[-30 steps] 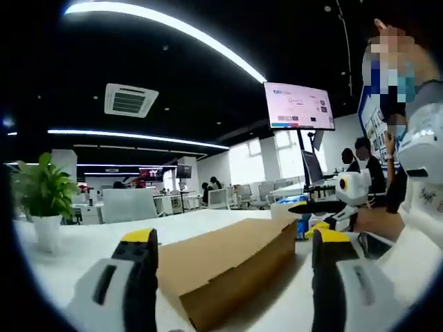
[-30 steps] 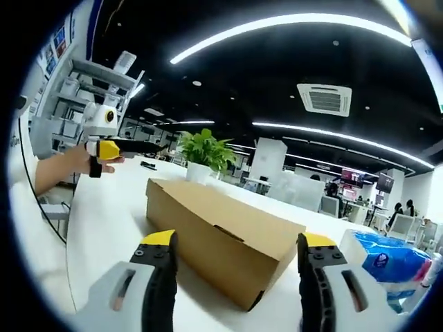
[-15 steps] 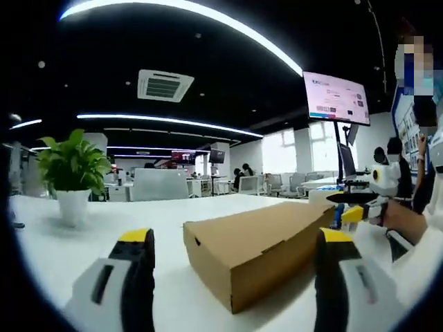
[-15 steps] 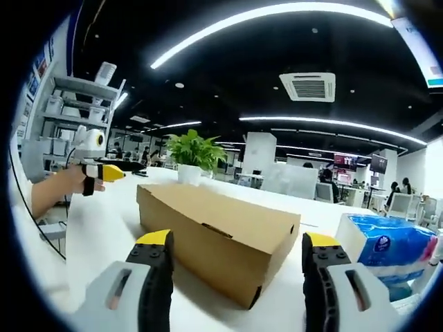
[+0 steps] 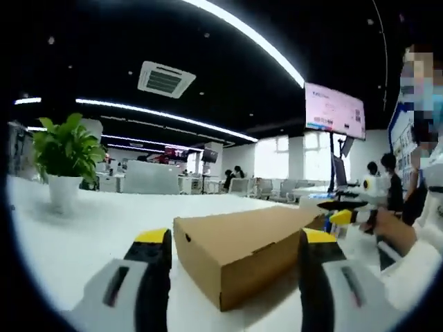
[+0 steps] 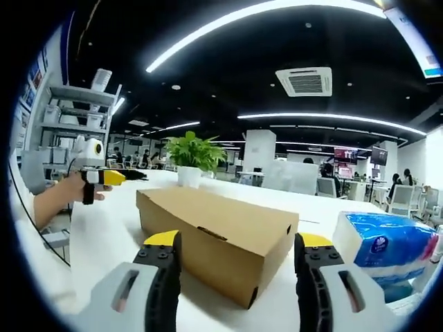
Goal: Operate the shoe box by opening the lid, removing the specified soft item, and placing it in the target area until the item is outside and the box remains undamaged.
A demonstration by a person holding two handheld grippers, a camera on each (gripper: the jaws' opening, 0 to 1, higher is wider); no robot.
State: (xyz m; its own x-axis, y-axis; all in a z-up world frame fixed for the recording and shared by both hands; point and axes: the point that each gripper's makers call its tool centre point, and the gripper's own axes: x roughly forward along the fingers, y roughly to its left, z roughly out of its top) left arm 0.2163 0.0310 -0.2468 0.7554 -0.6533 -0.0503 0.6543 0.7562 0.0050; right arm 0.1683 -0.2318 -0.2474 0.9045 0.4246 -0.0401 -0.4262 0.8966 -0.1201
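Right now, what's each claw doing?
Left claw: open, empty, facing the shoe box.
Right claw: open, empty, facing the same box.

A potted plant (image 6: 193, 158) and a blue tissue pack (image 6: 385, 247) sit on the white table (image 6: 111, 225).

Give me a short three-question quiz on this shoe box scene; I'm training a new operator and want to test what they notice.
1. True or false: the lid of the shoe box is already lifted open.
2. Multiple choice: what lies on the table beside the box, near the right tongs? A) a blue tissue pack B) a red mug C) a laptop
3. Fill in: beyond the box stands a potted ____ in a white pot.

Key
1. False; the lid sits closed, and the left tongs and the right tongs are both open, apart from it.
2. A, the blue tissue pack.
3. plant.
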